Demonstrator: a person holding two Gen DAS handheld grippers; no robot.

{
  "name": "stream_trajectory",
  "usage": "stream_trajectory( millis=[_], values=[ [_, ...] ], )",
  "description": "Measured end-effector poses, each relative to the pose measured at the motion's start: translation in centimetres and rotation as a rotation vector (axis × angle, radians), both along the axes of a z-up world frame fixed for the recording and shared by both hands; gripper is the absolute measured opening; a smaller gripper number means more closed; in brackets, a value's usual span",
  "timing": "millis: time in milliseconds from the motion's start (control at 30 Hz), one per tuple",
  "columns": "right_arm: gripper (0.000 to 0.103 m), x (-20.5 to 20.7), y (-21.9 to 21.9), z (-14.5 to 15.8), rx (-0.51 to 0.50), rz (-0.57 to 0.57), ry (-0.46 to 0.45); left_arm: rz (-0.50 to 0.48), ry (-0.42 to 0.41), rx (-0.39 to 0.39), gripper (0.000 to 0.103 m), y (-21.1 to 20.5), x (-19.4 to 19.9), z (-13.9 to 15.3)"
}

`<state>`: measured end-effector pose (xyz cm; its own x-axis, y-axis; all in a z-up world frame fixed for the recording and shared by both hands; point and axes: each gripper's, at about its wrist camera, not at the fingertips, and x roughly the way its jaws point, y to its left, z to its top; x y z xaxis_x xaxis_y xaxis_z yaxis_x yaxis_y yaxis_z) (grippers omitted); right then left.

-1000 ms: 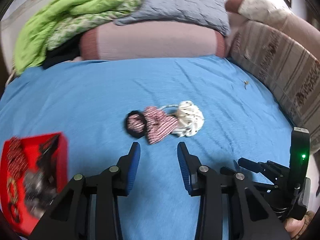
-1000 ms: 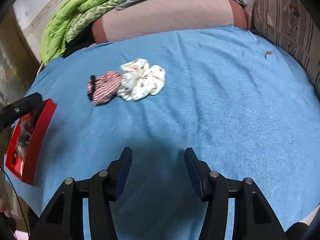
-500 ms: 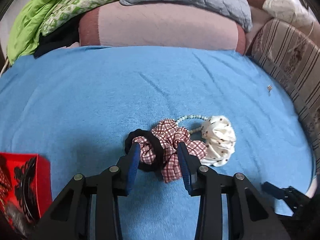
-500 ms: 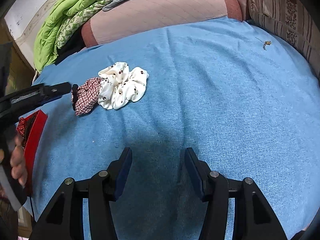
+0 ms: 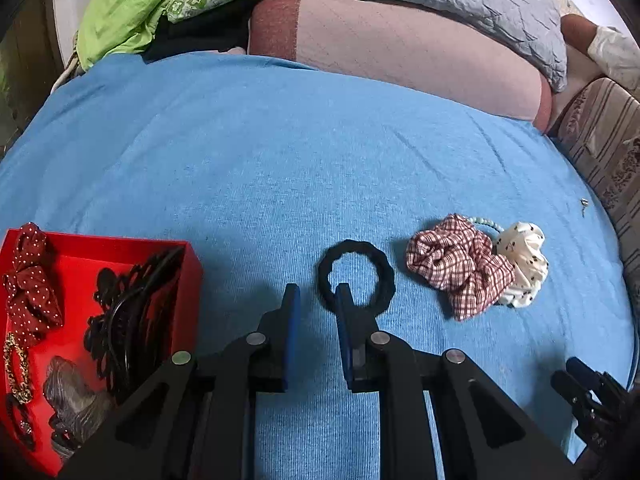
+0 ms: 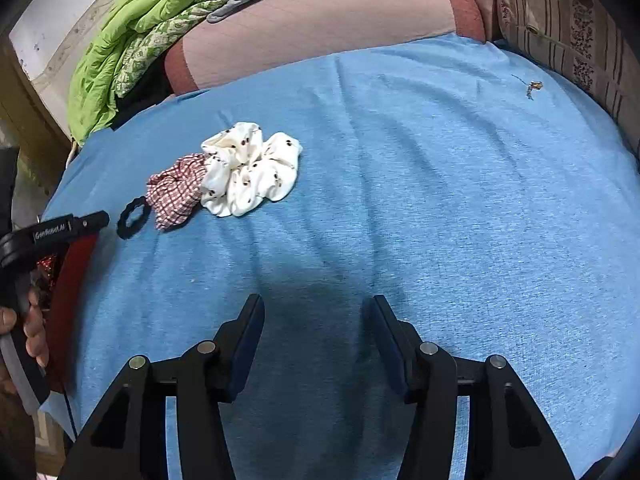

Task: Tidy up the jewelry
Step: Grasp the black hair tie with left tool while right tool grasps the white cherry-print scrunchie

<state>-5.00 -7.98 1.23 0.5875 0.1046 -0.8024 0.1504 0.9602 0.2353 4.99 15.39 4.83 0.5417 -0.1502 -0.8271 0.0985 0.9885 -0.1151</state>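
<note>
A black ring hair tie [image 5: 357, 277] lies flat on the blue sheet; it also shows in the right wrist view [image 6: 133, 217]. My left gripper [image 5: 316, 296] is open, and its right finger rests inside the ring's near edge. To the right lie a red plaid scrunchie [image 5: 460, 264], a white dotted scrunchie [image 5: 524, 264] and a pale bead bracelet [image 5: 486, 222] partly hidden behind them. A red box [image 5: 188, 276] at the left holds hair clips and a chain. My right gripper [image 6: 318, 312] is open and empty over bare sheet.
Pillows [image 5: 400, 44] and a green quilt [image 5: 132, 4] are piled at the back of the bed. A striped cushion [image 5: 604, 148] runs along the right. A small metal item [image 6: 534, 86] lies far right on the sheet [image 6: 440, 200].
The black hair tie has come apart from the plaid scrunchie and now lies to its left. My left gripper has shifted left toward the red box. The right gripper has barely moved.
</note>
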Motion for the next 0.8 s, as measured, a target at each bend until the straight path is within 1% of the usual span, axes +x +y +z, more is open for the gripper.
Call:
stream_trajectory(
  millis=[133, 267, 433, 500, 600, 700, 767, 800],
  values=[
    [0.059, 0.7, 0.6, 0.4, -0.005, 0.022, -0.009, -0.021, -0.019, 0.005, 0.017, -0.7, -0.2, 0.1],
    [0.059, 2.2, 1.2, 1.0, -0.013, 0.052, -0.046, -0.031, -0.016, 0.019, 0.017, -1.5, 1.0, -0.6],
    [0.059, 5.5, 1.4, 1.8, 0.018, 0.059, -0.088, -0.039, -0.005, 0.014, 0.017, -2.0, 2.4, -1.6],
    [0.062, 6.7, 1.7, 1.8, 0.013, 0.059, -0.097, -0.038, -0.002, 0.011, 0.017, -2.0, 2.6, -1.9],
    [0.063, 8.7, 2.0, 1.4, 0.001, 0.063, -0.087, -0.039, 0.020, -0.003, 0.018, -1.7, 2.9, -2.4],
    [0.063, 10.1, 1.9, 0.5, 0.009, 0.053, -0.068, -0.041, 0.015, -0.004, 0.019, -1.6, 2.8, -2.6],
    [0.063, 11.0, 1.6, -0.2, 0.038, 0.047, -0.053, -0.049, 0.012, 0.006, 0.019, -1.9, 2.7, -2.6],
    [0.062, 11.3, 1.5, -0.4, 0.059, 0.049, -0.046, -0.054, 0.012, 0.012, 0.016, -2.1, 2.6, -2.6]
  ],
)
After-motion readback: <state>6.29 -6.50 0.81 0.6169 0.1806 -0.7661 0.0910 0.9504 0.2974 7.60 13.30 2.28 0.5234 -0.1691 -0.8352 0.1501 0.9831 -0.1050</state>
